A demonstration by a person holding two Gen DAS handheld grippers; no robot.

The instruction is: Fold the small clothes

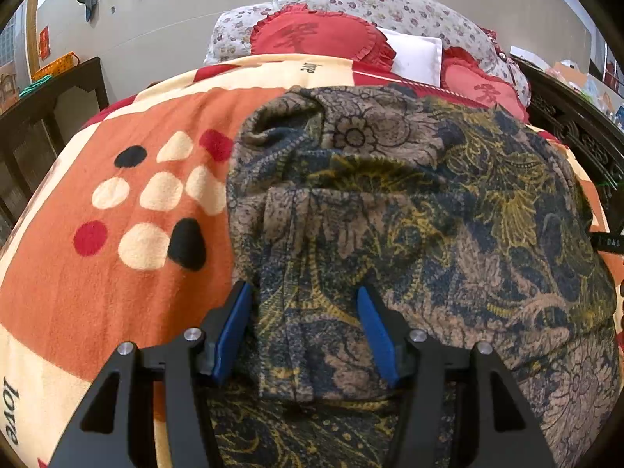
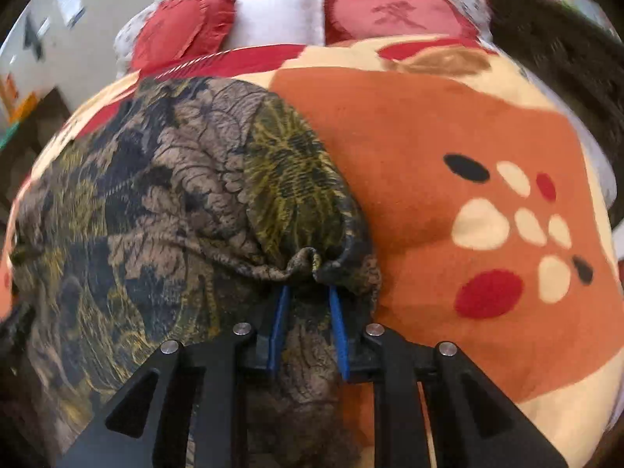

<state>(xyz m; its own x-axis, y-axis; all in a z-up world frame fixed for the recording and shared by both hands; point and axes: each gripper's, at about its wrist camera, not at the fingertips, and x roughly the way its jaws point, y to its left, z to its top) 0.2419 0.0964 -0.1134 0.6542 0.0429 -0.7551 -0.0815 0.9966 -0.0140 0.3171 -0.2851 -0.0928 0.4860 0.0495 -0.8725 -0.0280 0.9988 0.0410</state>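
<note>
I am looking at a dark patterned garment (image 1: 409, 202) lying on the orange blanket (image 1: 128, 292) that is covering the bed. My left gripper (image 1: 306, 296) is reaching down over the near edge of the garment; a thick fold is sitting between its blue pads (image 1: 234, 331), which are touching it on both sides. My right gripper (image 2: 310, 292) is clamping a bunched corner of the garment between its fingers, which are standing close together. Red pillows (image 1: 319, 37) are lying at the head of the bed.
</note>
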